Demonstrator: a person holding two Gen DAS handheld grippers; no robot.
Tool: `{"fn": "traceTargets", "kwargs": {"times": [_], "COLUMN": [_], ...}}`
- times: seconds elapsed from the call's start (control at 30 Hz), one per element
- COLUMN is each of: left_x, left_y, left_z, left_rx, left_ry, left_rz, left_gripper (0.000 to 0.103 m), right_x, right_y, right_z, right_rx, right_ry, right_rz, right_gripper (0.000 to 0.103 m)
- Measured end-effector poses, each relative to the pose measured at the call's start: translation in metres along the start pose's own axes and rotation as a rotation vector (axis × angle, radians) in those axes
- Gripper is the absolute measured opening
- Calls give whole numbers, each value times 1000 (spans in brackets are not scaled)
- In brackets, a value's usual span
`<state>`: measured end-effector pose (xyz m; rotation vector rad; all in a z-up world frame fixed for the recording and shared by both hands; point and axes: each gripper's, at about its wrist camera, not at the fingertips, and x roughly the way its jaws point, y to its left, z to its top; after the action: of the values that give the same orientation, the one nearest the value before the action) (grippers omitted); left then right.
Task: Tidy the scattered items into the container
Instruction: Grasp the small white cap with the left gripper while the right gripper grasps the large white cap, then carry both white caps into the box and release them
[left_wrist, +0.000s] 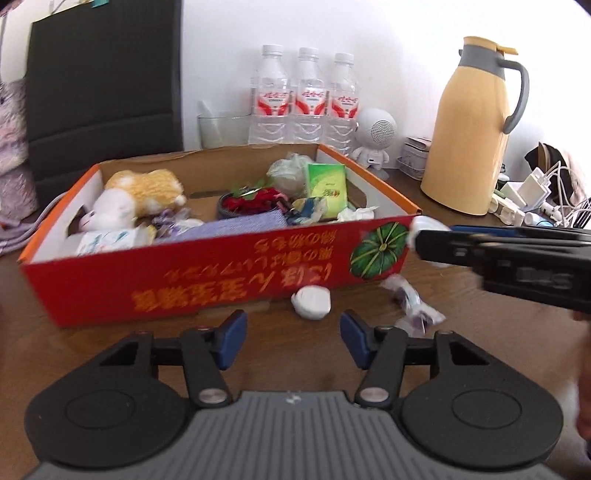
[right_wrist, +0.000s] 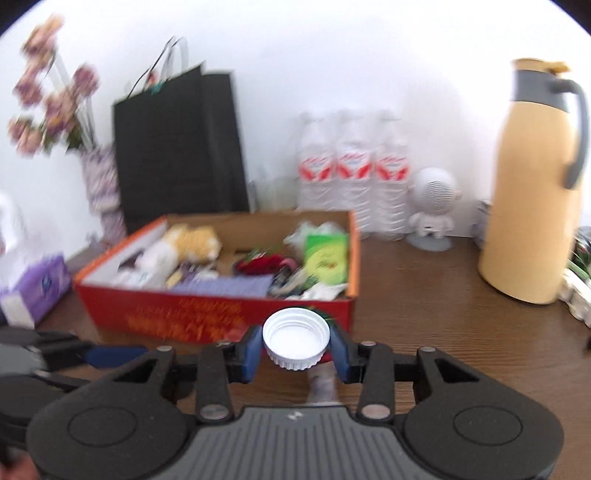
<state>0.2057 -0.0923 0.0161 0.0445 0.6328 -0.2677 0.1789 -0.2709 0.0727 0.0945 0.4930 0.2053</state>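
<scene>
We have most of the clutter in the red cardboard box (left_wrist: 207, 266) already: a yellow and white plush toy (left_wrist: 144, 195), a green carton (left_wrist: 327, 184), a bundle of red and green bits (left_wrist: 255, 201), a blue cloth (left_wrist: 240, 223) and several crumpled wrappers fill it from wall to wall. The box sits toward the back of the wooden tabletop (right_wrist: 424, 295), in front of three water bottles (left_wrist: 304, 96).

Our right gripper (right_wrist: 296, 349) has its blue pads pressed against the sides of a white screw cap (right_wrist: 296, 341), open side facing up, and carries it short of the box's near wall, close to the right-hand corner. It is not over the opening yet, so that item still has to go over the wall and be let go.

Our left gripper (left_wrist: 293, 338) is about half open and holds nothing. It points at a white round lump (left_wrist: 311, 303) lying on the tabletop just beside the box's near wall; whether it is a lid or wadded paper we cannot tell. To the right of it lies a clear plastic wrapper (left_wrist: 413, 304) with dark pieces inside, also on the tabletop.

By our reckoning the job is nearly finished: one item in hand, two left in front of the box.
</scene>
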Motion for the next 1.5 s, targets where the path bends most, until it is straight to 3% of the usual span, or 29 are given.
{"fn": "traceTargets", "kwargs": {"times": [0.1, 0.13, 0.2, 0.3, 0.37, 0.43, 0.57, 0.8, 0.97, 1.13, 1.33, 1.5], "left_x": [23, 29, 36, 40, 41, 42, 35, -58, -132, -191, -243, -263], "left_y": [-9, -11, -15, -23, -24, -26, -27, -20, 0, 19, 13, 4], "left_z": [6, 6, 6, 5, 6, 6, 2, -31, -66, -92, -121, -131], "left_rx": [2, 0, 6, 35, 31, 31, 5, -29, -84, -106, -80, -57], "left_ry": [18, 29, 52, 52, 52, 48, 50, -69, -105, -136, -162, -192], "left_rz": [43, 52, 61, 55, 47, 51, 89, 174, 236, 268, 189, 128], "left_gripper": [61, 56, 48, 46, 41, 28, 28, 27, 27, 27, 27, 27], "right_x": [-12, -15, -21, -30, -31, -30, -25, -16, -19, -51, -123, -169], "right_y": [-8, -10, -16, -19, -17, -15, -14, -1, 40, 86, 139, 145], "right_z": [-5, -7, -8, -6, -7, -9, -15, -24, -31, -53, -103, -119], "right_rx": [46, 66, 103, 149, 146, 142, 152, 94, -50, -52, -167, -158], "right_ry": [-40, -51, -81, -121, -119, -113, -84, -40, -43, -14, -10, -14], "right_rz": [-27, -30, -11, 46, 58, 52, 81, 28, 40, 85, 94, 75], "right_gripper": [39, 39, 39, 39, 39, 39, 39, 39, 39, 39, 39, 39]}}
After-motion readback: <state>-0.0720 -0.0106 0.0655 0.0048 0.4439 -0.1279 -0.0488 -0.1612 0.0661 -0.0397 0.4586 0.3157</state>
